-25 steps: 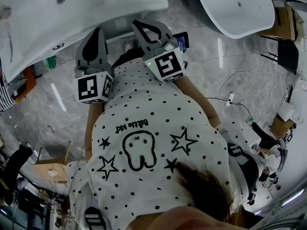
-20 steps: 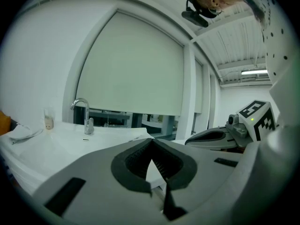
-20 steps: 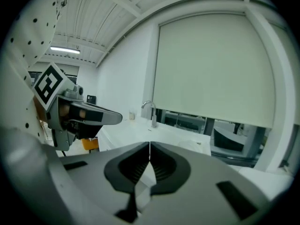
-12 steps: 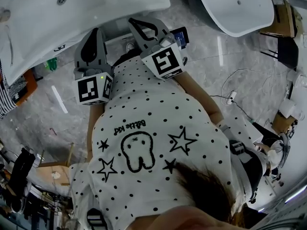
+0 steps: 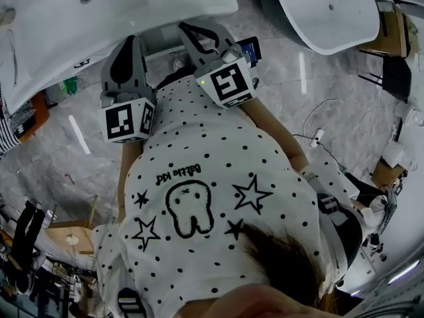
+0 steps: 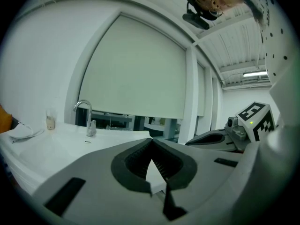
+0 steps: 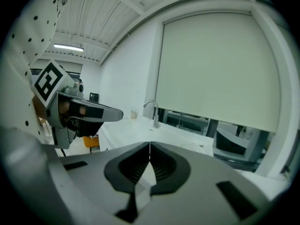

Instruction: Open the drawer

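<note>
So, left gripper (image 6: 151, 142): was clenched, empty.
right gripper (image 7: 149, 145): was clenched, empty.
why: hovered near worktop (image 6: 56, 146), likely pre-approach; drawer unseen.

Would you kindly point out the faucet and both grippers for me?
faucet (image 6: 90, 121), left gripper view, on its upright stem.
left gripper (image 6: 151, 140), left gripper view, where its shut tips meet.
right gripper (image 7: 150, 143), right gripper view, where its shut tips meet.

A bathroom-fittings showroom: white washbasin counter (image 5: 99, 18) with tap (image 6: 90, 123), freestanding tub (image 5: 324, 18), marble floor (image 5: 278, 95).
</note>
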Tool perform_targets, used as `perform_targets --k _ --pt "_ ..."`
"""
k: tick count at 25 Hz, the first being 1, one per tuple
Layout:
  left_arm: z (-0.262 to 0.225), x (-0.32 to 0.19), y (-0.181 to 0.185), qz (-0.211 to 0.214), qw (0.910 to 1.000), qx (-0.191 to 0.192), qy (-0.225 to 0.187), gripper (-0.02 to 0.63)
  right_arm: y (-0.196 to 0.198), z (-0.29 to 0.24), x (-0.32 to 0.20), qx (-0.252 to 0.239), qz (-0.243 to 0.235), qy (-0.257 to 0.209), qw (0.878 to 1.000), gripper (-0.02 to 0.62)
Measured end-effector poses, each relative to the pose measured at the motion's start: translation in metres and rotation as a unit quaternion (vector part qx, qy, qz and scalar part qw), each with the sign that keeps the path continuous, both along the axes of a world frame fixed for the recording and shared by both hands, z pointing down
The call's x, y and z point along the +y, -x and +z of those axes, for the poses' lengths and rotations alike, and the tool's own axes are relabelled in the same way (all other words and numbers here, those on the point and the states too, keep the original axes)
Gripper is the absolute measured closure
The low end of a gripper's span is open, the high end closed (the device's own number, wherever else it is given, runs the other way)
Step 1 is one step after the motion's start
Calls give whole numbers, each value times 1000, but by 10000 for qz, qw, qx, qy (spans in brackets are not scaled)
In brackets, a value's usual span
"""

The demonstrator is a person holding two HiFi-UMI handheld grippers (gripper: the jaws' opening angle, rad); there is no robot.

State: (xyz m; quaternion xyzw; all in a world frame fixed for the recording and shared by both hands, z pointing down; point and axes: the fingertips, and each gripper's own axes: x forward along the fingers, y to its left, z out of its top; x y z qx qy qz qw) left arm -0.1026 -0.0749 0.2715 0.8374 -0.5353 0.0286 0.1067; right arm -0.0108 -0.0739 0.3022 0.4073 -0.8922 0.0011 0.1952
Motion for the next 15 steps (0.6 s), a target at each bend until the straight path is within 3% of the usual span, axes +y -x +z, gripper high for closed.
perform_targets --k 15 --pt "-4 -2 -3 107 9999 7 -3 601 -4 -3 -1 -21 151 2 9999 581"
